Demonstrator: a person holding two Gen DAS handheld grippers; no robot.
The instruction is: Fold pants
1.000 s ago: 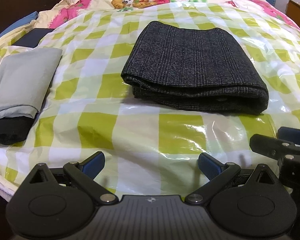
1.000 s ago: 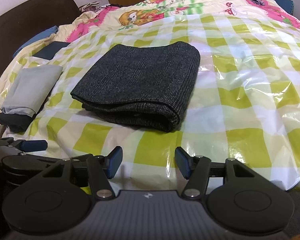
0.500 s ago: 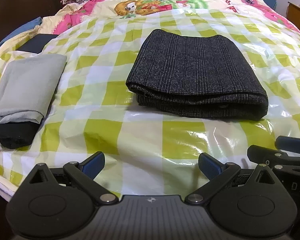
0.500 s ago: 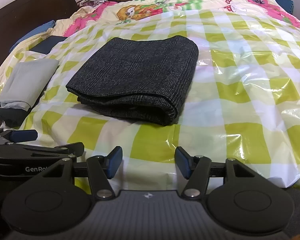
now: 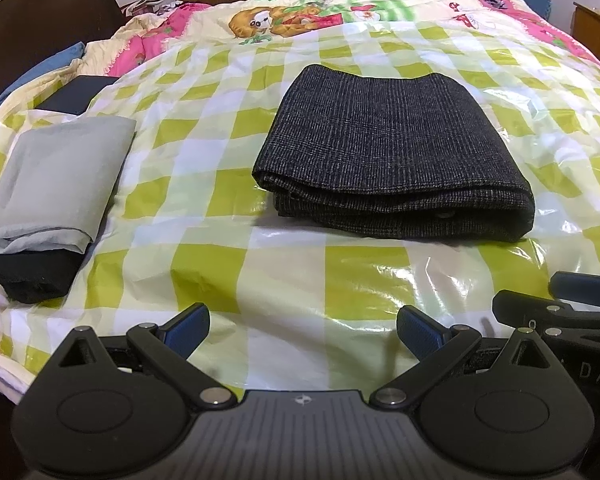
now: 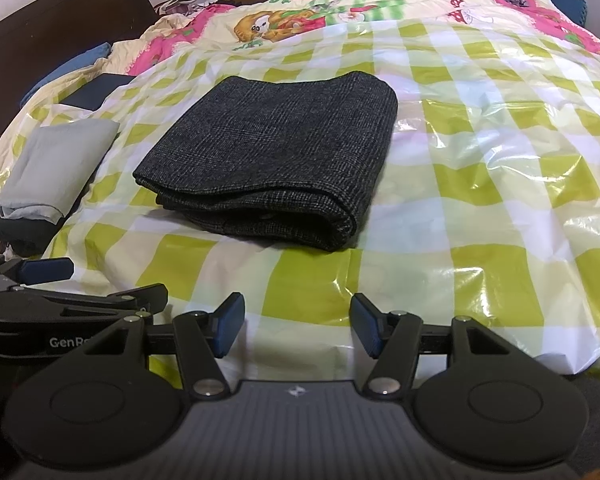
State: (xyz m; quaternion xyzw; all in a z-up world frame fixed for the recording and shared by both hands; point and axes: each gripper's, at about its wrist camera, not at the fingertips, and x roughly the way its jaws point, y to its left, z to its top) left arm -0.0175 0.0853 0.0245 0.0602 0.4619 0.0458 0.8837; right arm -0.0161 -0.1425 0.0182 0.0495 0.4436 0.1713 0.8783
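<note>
Jaws of both the left gripper (image 5: 303, 330) and right gripper (image 6: 297, 330) gape empty over the bed's near edge, short of the folded pants (image 5: 396, 156).

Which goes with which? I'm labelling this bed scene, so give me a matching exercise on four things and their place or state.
Things:
1. dark plaid pants
2. grey folded garment
3. left gripper
4. cartoon quilt

Places or states:
A. stacked on a black garment at the left edge of the bed
B. open, holding nothing
C. beyond the checked plastic sheet, at the far end
D. folded, in the middle of the sheet

Pairs: 1-D, 2-A, 3-B, 4-C
</note>
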